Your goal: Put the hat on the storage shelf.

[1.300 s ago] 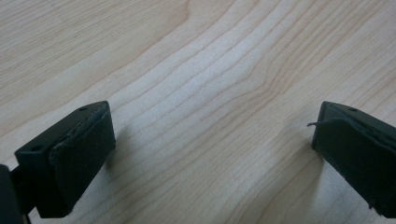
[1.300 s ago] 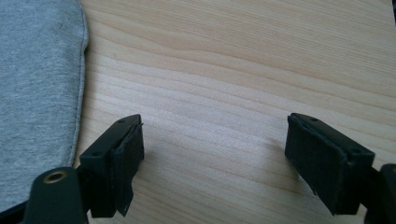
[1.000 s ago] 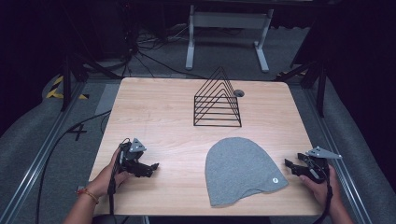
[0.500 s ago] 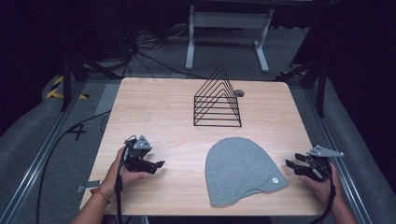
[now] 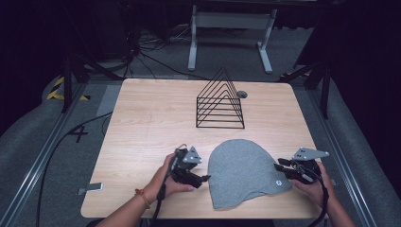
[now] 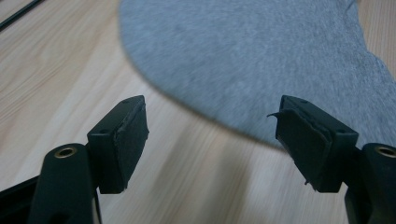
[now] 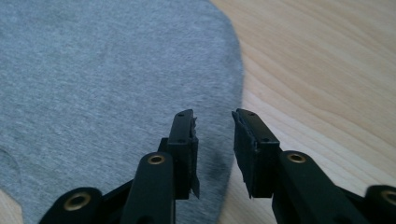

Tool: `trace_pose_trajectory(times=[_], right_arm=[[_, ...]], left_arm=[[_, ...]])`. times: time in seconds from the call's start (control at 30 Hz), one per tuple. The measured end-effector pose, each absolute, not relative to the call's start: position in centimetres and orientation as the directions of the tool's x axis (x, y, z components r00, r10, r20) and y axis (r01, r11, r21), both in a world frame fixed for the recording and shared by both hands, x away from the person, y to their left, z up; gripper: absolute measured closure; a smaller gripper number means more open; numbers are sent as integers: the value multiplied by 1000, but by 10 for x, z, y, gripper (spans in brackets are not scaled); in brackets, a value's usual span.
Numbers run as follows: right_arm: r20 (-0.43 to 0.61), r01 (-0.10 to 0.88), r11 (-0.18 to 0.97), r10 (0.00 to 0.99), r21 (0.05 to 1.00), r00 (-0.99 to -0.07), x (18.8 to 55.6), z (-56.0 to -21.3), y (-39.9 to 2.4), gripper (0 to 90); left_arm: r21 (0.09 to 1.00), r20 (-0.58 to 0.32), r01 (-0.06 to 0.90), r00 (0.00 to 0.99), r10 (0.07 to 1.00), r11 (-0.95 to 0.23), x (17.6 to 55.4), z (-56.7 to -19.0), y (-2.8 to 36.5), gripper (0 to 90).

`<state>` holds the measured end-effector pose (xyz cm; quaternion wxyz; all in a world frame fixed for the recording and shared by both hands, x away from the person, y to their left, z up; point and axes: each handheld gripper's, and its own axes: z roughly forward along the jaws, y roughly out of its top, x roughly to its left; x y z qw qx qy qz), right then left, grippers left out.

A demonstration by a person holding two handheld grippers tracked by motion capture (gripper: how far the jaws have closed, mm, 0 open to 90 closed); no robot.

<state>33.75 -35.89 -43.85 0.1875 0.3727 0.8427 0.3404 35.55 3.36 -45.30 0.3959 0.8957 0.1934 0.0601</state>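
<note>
High view: wire rack (image 5: pixel 220 101) behind grey hat (image 5: pixel 243 171); left gripper (image 5: pixel 204 178) wide, right gripper (image 5: pixel 276 166) narrow, closing.

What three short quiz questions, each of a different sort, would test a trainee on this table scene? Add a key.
1. True or false: the grey beanie lies flat on the wooden table, between the left tool and the right tool.
2. Which thing stands behind the beanie? A) wire rack B) glass jar C) cardboard box
3. Fill in: in the right gripper view, the right tool's narrow gap hovers over the beanie's ____.

Key: 1 true; 2 A, the black wire rack; 3 edge. Both tools have just been closing, with nothing gripped between them yet.
</note>
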Motion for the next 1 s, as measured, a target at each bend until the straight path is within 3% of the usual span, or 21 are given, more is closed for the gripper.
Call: trace_pose_trajectory(times=[0.1,0.3,0.77,1.0], right_arm=[[-62,504,509,744,698,-666,338,-444,-354,705],[-67,501,545,719,673,-692,336,-452,-345,712],[-54,495,562,695,663,-717,336,-453,-315,700],[-34,501,550,695,668,-718,342,-444,-311,594]], left_arm=[[706,21,247,930,368,-664,352,-463,13,249],[704,11,251,932,363,-665,357,-471,6,239],[674,-27,344,895,445,-653,379,-469,43,233],[683,-43,361,888,458,-635,388,-464,48,250]])
